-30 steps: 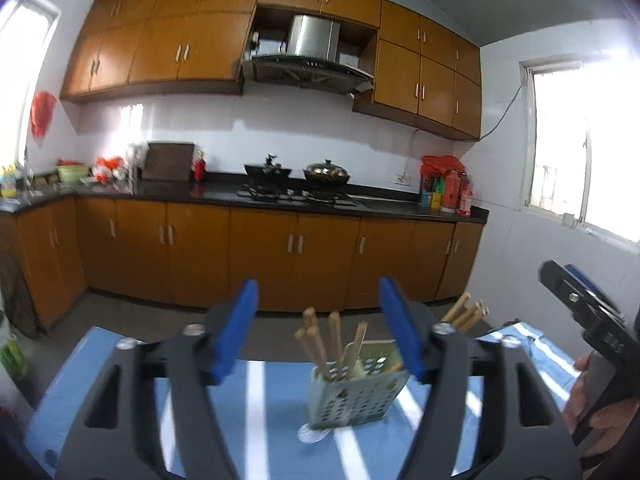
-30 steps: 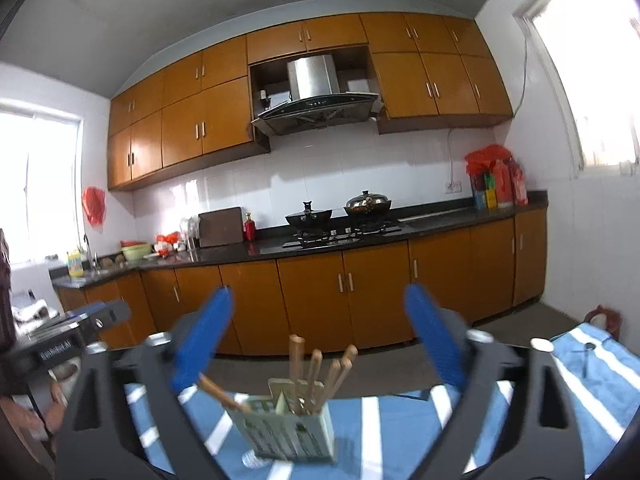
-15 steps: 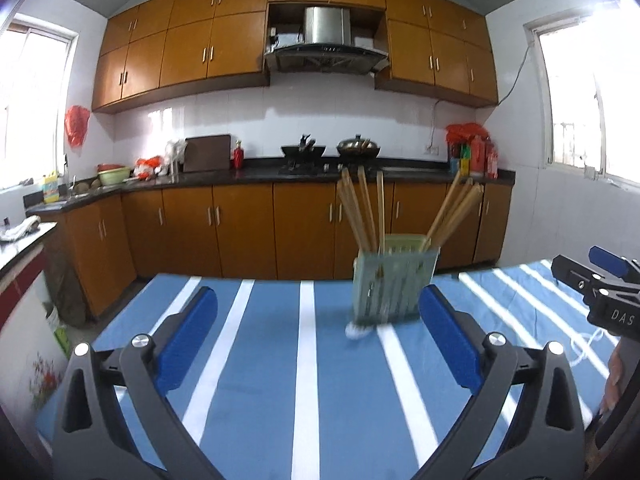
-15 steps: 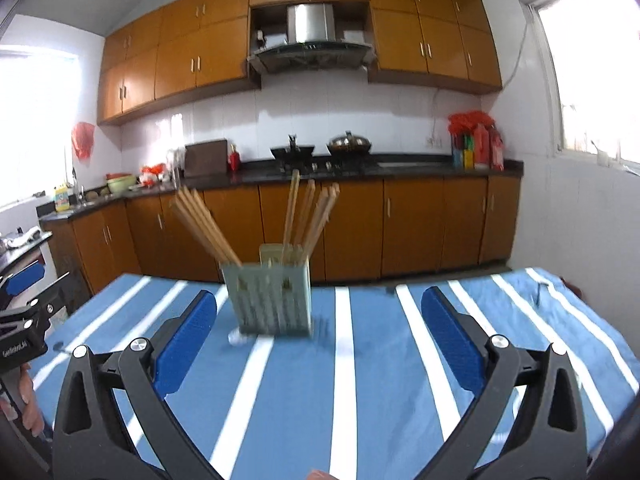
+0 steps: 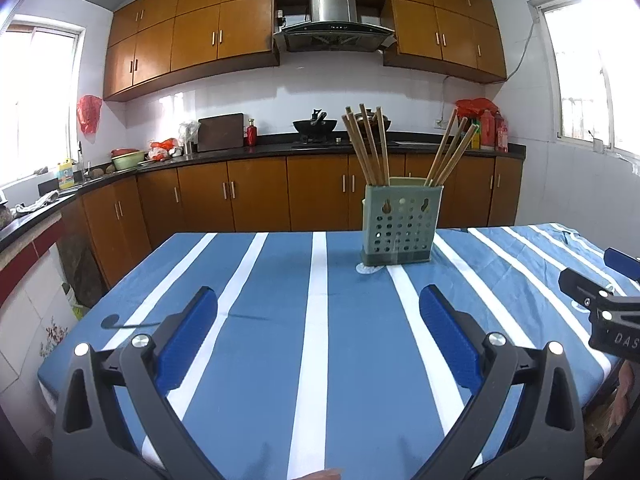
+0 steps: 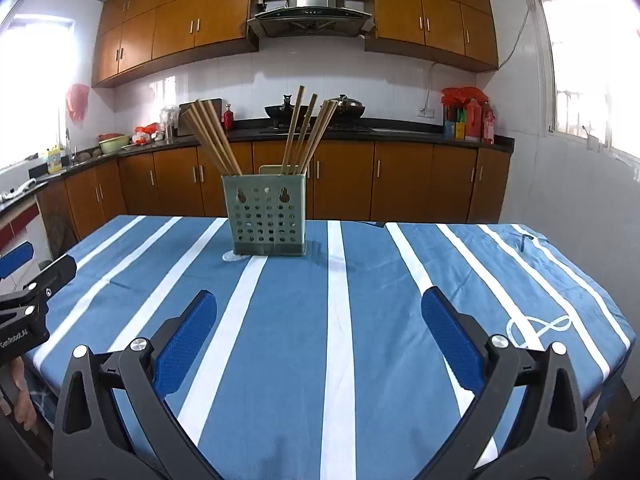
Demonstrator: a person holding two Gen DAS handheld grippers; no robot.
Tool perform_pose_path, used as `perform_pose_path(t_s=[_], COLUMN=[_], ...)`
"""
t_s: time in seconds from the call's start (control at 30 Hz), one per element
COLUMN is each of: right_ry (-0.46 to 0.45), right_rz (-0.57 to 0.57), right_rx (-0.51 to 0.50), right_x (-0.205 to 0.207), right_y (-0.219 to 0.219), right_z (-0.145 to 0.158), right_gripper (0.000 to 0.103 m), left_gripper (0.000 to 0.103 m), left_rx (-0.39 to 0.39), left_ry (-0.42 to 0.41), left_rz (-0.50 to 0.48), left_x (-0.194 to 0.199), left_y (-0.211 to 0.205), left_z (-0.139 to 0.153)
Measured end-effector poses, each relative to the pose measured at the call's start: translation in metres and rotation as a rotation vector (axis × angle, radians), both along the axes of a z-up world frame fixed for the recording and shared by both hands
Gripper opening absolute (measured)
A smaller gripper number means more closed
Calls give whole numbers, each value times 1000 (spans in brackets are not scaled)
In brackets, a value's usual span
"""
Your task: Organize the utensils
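Both the left gripper (image 5: 318, 312) and right gripper (image 6: 319, 316) hover spread over a blue-striped tablecloth (image 6: 360, 300) in a wood-cabineted kitchen.

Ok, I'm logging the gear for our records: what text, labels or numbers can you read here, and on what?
"DAS": on the right gripper body, cut off by the left wrist view's edge.
"GenRobot.AI": on the left gripper body, small, roughly legible.
Bottles on the counter: labels too small to read.
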State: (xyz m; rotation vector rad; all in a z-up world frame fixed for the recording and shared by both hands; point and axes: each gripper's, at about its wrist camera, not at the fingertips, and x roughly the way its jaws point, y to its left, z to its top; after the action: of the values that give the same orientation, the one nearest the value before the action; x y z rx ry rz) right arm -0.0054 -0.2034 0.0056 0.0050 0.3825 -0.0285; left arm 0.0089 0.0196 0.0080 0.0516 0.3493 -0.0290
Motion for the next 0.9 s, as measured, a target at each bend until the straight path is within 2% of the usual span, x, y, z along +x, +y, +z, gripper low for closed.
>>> perform_pose_path(t_s=[0.4, 0.9], right_ry=[9, 34], right_rz=[-37, -50], right_rx=[7, 26], right_x=[-7, -7], right_y=[0, -4], right_z=[-15, -21], right_gripper=[101, 101], left_gripper=[99, 99], left_rx=[31, 16], left_ry=[17, 41], left_rz=[-19, -29], left_x=[-5, 0], left_y=[-9, -10], left_z=[-14, -18])
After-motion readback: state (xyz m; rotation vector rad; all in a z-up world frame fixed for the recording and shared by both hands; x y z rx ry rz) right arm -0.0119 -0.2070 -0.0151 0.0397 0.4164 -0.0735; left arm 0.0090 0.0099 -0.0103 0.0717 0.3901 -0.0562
